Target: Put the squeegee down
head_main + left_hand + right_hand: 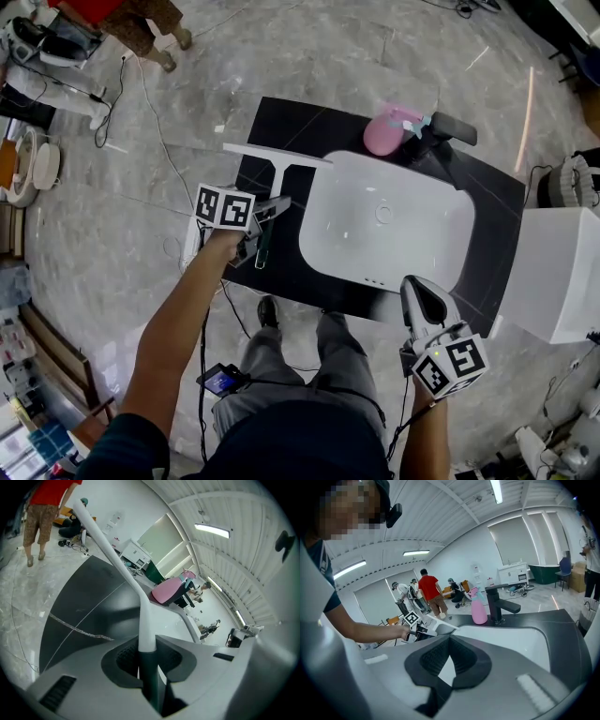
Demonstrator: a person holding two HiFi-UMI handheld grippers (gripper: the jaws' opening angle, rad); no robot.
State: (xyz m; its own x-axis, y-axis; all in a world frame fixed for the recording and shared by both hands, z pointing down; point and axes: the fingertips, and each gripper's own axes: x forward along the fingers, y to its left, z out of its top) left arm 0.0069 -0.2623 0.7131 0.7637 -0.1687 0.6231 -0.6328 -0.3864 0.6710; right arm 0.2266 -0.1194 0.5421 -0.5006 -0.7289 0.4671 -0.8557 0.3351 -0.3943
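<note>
A white squeegee [278, 159] with a dark green handle hangs over the left part of the black counter [281, 117]. Its wide blade lies toward the back. My left gripper [267, 214] is shut on the handle. In the left gripper view the squeegee [123, 569] runs up and left from between the jaws of that gripper [147, 656], above the dark counter [89, 602]. My right gripper [419, 286] stays by the front right edge of the white sink [328, 234]. Its jaws are closed together with nothing in them [450, 639].
A pink spray bottle [382, 131] and a black faucet [448, 127] stand behind the sink. A white unit [562, 272] adjoins the counter's right end. Cables [155, 122] lie on the marble floor to the left. A person in a red top [429, 590] stands far off.
</note>
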